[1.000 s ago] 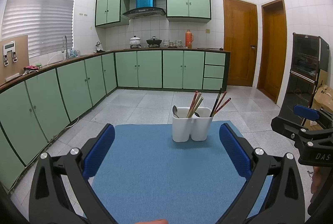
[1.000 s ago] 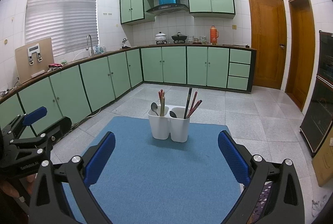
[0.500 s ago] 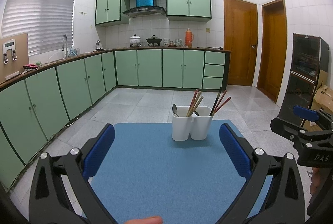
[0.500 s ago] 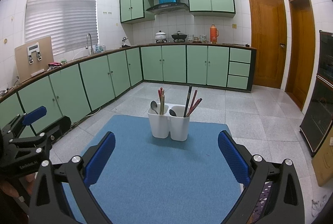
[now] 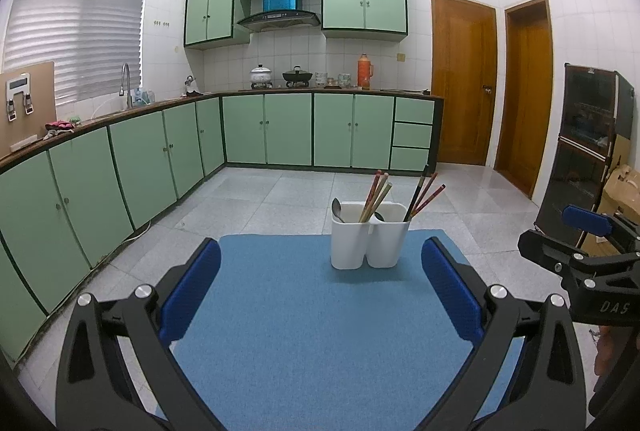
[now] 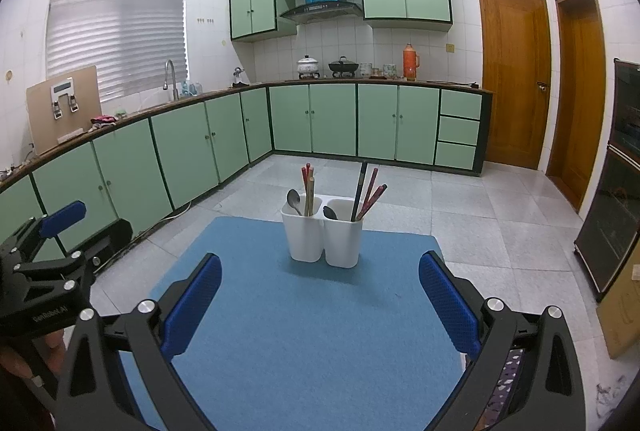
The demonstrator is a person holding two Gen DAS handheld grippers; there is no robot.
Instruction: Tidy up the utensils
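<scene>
Thin, stiff, light, probably slick wooden chopsticks [image 6: 370, 195] and two metal spoons [image 6: 294, 201], best pinched high on the shafts, standing in one white plastic twin-cup holder [image 6: 323, 237] at the blue mat's [image 6: 304, 331] far end; left gripper [image 5: 320, 295] and right gripper [image 6: 320, 301] both wide open, empty

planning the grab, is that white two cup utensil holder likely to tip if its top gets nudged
Probably somewhat. The white holder looks thin-walled, so likely light, and chopsticks stand well above its rim, raising its weight. Its joined double base on the blue mat should resist sliding.
</scene>
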